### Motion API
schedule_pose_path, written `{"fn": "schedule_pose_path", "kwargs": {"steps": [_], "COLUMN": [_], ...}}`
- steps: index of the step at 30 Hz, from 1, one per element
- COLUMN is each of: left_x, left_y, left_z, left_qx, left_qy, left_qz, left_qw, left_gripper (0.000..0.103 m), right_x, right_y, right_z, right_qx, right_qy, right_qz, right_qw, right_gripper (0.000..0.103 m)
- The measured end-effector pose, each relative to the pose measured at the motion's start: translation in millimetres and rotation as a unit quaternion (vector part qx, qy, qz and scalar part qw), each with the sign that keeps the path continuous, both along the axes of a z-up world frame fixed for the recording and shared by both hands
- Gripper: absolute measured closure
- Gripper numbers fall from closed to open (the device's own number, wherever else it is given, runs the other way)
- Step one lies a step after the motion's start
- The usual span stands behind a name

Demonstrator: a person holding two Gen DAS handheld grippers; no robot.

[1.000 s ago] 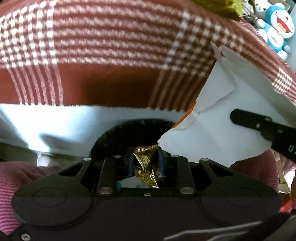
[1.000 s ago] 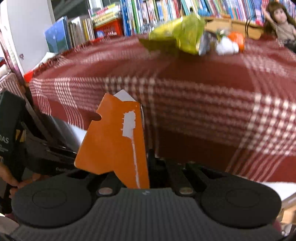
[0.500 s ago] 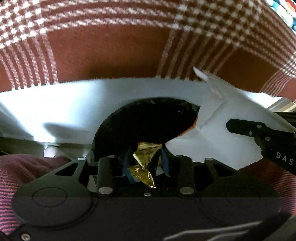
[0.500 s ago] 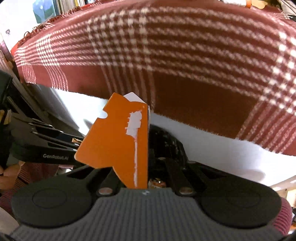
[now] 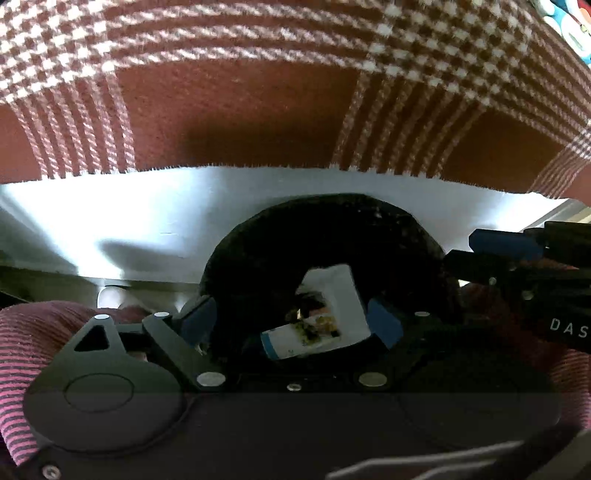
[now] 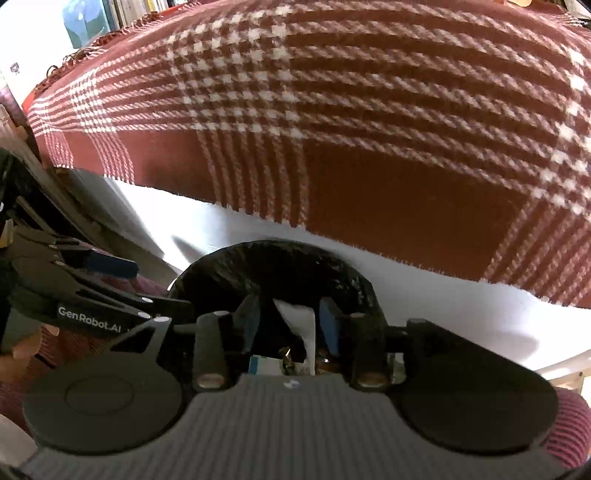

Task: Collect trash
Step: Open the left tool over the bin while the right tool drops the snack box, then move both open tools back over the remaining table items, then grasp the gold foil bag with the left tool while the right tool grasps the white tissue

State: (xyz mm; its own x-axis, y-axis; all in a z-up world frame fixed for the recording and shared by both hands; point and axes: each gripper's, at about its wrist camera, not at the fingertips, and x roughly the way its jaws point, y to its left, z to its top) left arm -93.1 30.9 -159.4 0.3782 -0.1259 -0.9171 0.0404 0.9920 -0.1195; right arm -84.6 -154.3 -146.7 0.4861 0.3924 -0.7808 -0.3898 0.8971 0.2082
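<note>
We see a red-and-white plaid cloth (image 5: 236,110) covering the desk, its fringed edge hanging over the front. Below it shows the white desk edge (image 5: 147,206), lit bright. In the right wrist view the same plaid cloth (image 6: 369,110) fills the upper frame, with books (image 6: 110,14) standing blurred at the top left behind it. A blue-and-white plush toy (image 5: 569,26) peeks in at the left view's top right corner. A striped maroon sleeve (image 5: 29,354) sits low left.
</note>
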Motion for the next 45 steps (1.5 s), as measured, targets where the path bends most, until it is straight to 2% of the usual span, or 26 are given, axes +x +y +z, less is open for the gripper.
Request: {"fn": "schedule_pose_path", "kwargs": {"steps": [4, 13, 18, 24, 28, 33, 36, 40, 45], "left_x": [-4.9, -9.6, -11.1, -19.2, -3.9, 28.3, 48.3, 75.3, 112.6], "left_y": [1.9, 7.7, 9.2, 6.0, 3.2, 0.6, 0.4, 1.0, -11.0], "left_z": [16.9, 62.5, 95.1, 149.1, 178.8, 194.5, 191.4, 186.3, 179.9], "left_qx": [-0.011, -0.016, -0.022, -0.032, -0.034, -0.042, -0.053, -0.082, -0.113], "left_qy": [-0.009, -0.086, -0.121, -0.205, -0.252, -0.268, -0.264, -0.257, -0.238], "left_qz": [0.007, -0.001, -0.006, -0.018, -0.012, 0.000, 0.009, 0.027, 0.036], "left_qw": [0.9999, 0.9961, 0.9924, 0.9780, 0.9670, 0.9625, 0.9631, 0.9625, 0.9639], "left_gripper": [0.014, 0.009, 0.009, 0.006, 0.003, 0.003, 0.003, 0.003, 0.003], "right_x": [-0.6, -5.8, -9.1, -13.2, -1.7, 27.0, 52.0, 80.9, 110.8], "right_y": [-3.3, -13.1, -12.8, -16.2, -20.8, -35.4, -50.0, -68.8, -71.8], "right_z": [9.4, 43.9, 72.6, 122.6, 146.9, 158.8, 156.2, 147.9, 139.1], "right_qx": [0.003, 0.014, 0.020, 0.028, -0.001, -0.026, -0.031, -0.011, -0.031], "right_qy": [-0.011, -0.065, -0.111, -0.196, -0.254, -0.266, -0.254, -0.231, -0.235], "right_qz": [0.002, -0.005, -0.007, -0.013, -0.041, -0.090, -0.125, -0.155, -0.165], "right_qw": [1.000, 0.998, 0.994, 0.980, 0.966, 0.960, 0.959, 0.961, 0.957], "right_gripper": [0.044, 0.037, 0.035, 0.032, 0.030, 0.030, 0.030, 0.030, 0.030]}}
